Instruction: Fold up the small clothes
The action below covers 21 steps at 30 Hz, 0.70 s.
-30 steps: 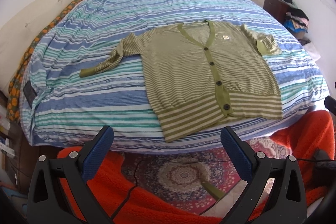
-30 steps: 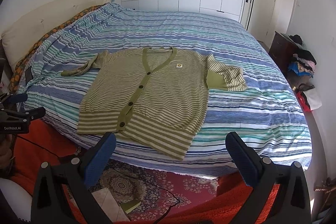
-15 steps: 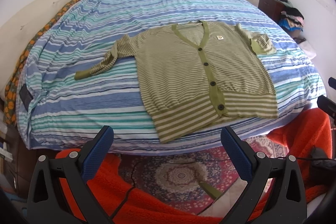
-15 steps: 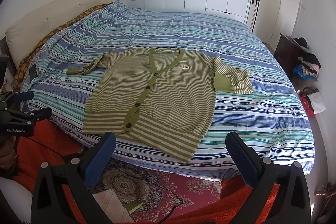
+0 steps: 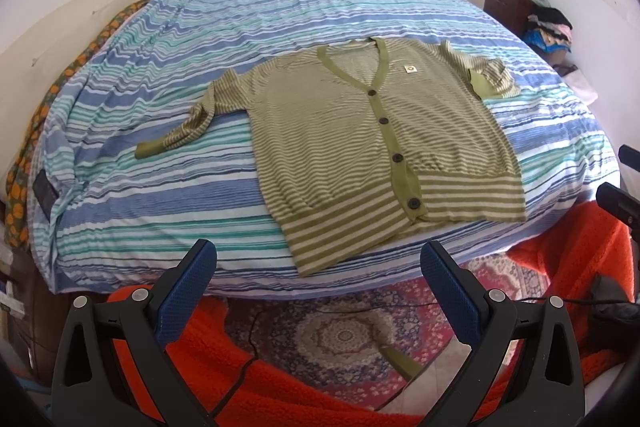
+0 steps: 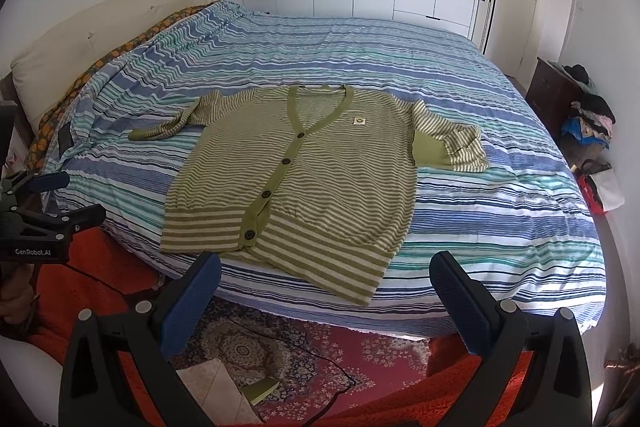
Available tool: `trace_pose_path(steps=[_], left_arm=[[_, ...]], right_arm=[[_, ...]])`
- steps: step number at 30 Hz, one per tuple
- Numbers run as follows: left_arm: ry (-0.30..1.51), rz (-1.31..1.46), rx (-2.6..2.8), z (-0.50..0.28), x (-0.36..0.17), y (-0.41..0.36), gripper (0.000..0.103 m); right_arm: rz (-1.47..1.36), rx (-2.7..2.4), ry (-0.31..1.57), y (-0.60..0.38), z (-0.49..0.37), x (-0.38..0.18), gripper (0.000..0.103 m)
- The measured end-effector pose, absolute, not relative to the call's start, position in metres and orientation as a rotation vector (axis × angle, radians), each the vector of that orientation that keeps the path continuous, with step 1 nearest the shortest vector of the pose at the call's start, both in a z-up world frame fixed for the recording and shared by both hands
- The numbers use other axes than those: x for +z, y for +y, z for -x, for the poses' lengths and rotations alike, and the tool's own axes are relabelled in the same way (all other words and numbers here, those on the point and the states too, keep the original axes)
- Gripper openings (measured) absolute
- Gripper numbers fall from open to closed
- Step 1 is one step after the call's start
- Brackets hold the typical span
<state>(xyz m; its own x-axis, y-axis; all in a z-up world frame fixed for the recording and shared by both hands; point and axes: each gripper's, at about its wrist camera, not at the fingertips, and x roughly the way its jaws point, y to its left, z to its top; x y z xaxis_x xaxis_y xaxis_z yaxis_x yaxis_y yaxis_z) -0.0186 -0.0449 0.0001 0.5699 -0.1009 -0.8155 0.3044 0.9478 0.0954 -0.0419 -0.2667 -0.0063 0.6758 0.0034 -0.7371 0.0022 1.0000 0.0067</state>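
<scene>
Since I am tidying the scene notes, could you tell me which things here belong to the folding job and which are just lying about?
Belongs to the job:
- green striped cardigan, spread flat on the bed
- left gripper, open
- right gripper, open

Just lying about:
- heap of clothes on the dresser
- patterned rug
- orange blanket

cardigan (image 5: 372, 151) | olive-and-cream striped, buttoned; flat, front up | near bed edge; one sleeve outstretched, other folded
</scene>
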Motion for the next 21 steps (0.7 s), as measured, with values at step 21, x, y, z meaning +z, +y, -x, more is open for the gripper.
trace_pose_path(steps=[21], left_arm=[[0.991,-0.208,-0.235,0.006,-0.01,-0.042,0.102]], right_arm=[[-0.066,0.095,0.941,-0.277,0.015,-0.048,0.098]])
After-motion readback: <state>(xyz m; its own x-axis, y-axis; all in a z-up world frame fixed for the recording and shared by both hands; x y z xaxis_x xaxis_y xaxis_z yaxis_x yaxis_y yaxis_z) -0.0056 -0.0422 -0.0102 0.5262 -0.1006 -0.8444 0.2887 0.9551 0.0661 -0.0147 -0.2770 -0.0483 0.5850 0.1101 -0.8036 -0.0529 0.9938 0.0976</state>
